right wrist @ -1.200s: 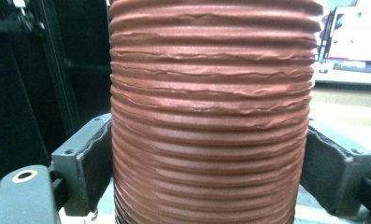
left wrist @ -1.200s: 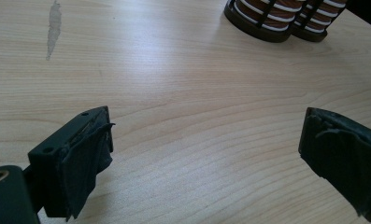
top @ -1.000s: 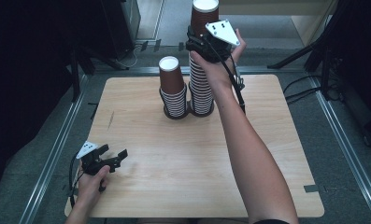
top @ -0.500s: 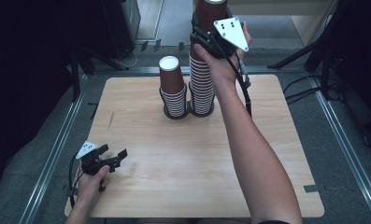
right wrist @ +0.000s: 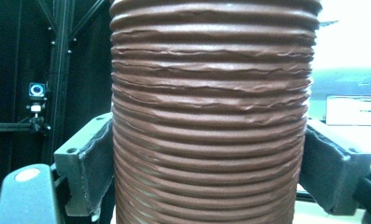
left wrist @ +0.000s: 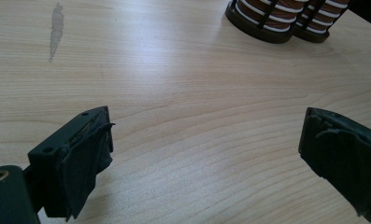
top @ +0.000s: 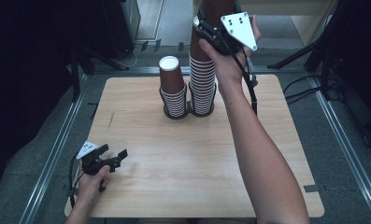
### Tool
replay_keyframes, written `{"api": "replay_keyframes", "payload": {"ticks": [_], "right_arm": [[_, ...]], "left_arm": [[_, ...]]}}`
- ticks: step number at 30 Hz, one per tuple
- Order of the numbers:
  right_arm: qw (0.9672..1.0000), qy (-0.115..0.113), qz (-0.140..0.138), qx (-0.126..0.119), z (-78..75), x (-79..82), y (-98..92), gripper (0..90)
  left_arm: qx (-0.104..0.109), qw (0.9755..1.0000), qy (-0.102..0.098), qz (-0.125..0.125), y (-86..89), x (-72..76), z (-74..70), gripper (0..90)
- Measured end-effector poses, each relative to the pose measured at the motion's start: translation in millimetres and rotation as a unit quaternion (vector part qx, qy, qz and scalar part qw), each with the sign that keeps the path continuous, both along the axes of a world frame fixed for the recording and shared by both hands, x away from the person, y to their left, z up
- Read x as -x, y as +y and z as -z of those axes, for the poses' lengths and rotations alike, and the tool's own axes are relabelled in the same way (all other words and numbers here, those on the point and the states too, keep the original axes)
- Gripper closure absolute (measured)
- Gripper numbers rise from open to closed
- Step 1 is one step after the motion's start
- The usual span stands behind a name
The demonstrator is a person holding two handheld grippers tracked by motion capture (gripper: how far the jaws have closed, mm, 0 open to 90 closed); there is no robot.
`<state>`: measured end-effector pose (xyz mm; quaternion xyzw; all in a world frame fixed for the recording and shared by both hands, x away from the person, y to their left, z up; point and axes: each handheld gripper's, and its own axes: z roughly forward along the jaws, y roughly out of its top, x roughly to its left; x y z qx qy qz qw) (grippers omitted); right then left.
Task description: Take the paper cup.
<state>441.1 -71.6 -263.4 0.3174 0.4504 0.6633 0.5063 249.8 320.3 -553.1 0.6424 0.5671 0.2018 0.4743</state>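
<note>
Gripping a brown cup (top: 210,14) atop the tall stack (top: 202,86) at 12 o'clock, your right gripper (top: 211,29) clamps it; your left gripper (top: 116,157) rests released at 8 o'clock.

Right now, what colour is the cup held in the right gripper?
Brown, ribbed cup; clearest in the right gripper view.

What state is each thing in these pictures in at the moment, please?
Right tool: shut on the top brown cup, jaws pressing its ribbed sides.
Top brown cup: gripped, held at the top of the tall stack.
Tall stack: upright in its holder on the table.
Short stack: upright beside the tall stack, top cup mouth up, untouched.
Left tool: open, nothing between its jaws, low over the table.
</note>
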Motion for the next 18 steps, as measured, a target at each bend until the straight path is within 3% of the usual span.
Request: {"api": "replay_keyframes", "payload": {"ticks": [7,18], "right_arm": [[1.0000,-0.002,0.008,0.001,-0.4,6.3,-16.1,14.4],[0.9997,0.014,0.019,0.004,16.2,17.6,-44.1,14.4]], "left_arm": [[-0.001,1.0000,0.000,0.000,-0.1,0.1,-0.1,3.1],[-0.002,1.0000,0.001,-0.002,-0.7,0.0,-0.1,3.0]]}}
